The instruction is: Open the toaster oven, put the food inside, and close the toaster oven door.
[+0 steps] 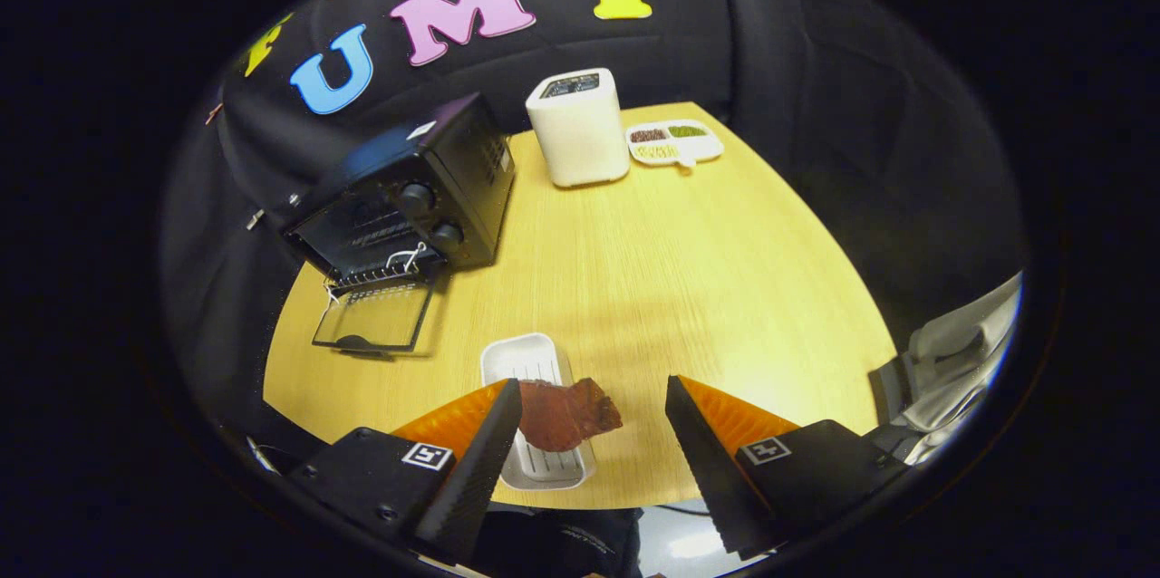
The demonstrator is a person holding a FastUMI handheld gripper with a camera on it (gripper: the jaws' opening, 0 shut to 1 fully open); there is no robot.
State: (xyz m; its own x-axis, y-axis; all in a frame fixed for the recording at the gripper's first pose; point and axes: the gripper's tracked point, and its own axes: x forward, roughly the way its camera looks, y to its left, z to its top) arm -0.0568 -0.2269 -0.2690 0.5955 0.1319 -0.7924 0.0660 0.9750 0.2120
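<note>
Toaster oven [408, 197] sits with door [373, 317] dropped flat, ready to load, as the released claw [594, 419] straddles meat [566, 415] lying across its tray [526, 359].

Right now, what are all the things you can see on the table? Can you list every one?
Black toaster oven: one, black, far side of the table, left of the white box; its glass door hangs open and down.
White box-shaped appliance: one, white, at the back of the table.
White divided dish: one, white with brown, green and yellow bits in its sections, right beside the white box.
White foam tray: one, white, just ahead of the fingers.
Reddish-brown piece of food: one, on the tray's near end, touching the left finger.
Light wooden table: one, yellow-tan.
Hand-held gripper: one, black fingers with orange sides, wide open, gripping nothing.
</note>
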